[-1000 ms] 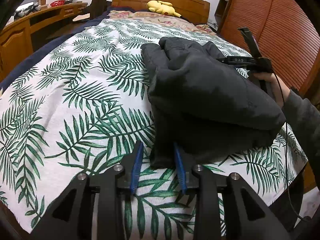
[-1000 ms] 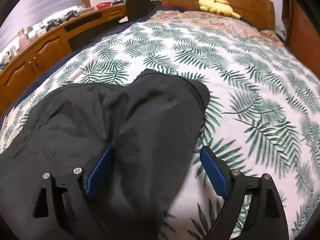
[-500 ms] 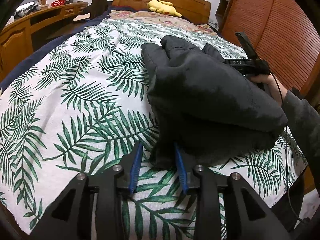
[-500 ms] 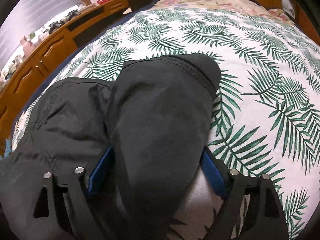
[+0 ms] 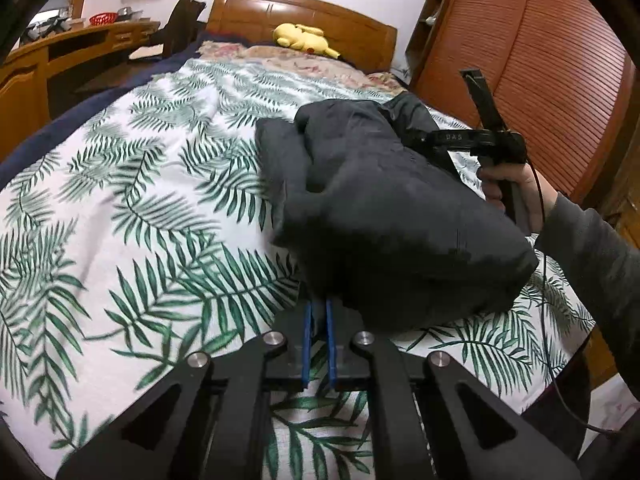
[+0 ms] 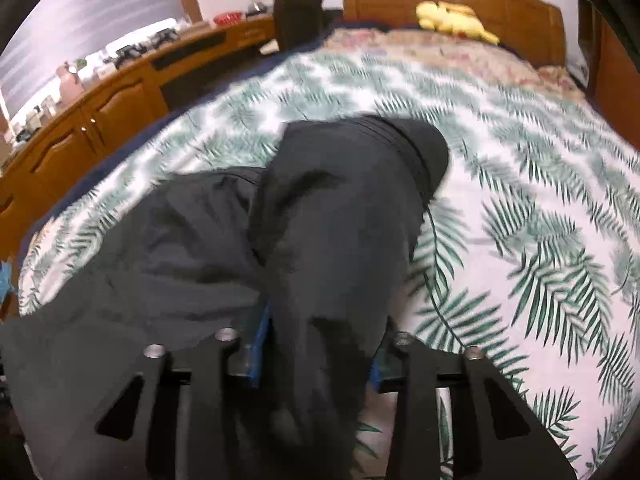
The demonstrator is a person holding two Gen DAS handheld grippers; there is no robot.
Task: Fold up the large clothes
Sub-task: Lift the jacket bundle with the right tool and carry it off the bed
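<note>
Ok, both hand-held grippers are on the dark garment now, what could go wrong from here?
The left hand-held gripper has just closed on only a thin edge of the dark garment, so that edge may slip out on lifting. The right hand-held gripper has just closed around a thick bunched fold, so the layers may shift and the fold come out uneven.

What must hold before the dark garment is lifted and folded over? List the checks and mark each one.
1. Left gripper pinching the near edge of the dark garment: ok, its jaws have just closed and cloth sits between the blue pads.
2. Right gripper clamped on the garment's bunched end: ok, its jaws have just closed and the pads press the fabric.
3. Both grips on the same layer: cannot tell, the folds hide it.
4. Leaf-print bedspread free ahead for the fold: ok.
5. Yellow plush toy clear of the work: ok, it lies far off by the headboard.
</note>
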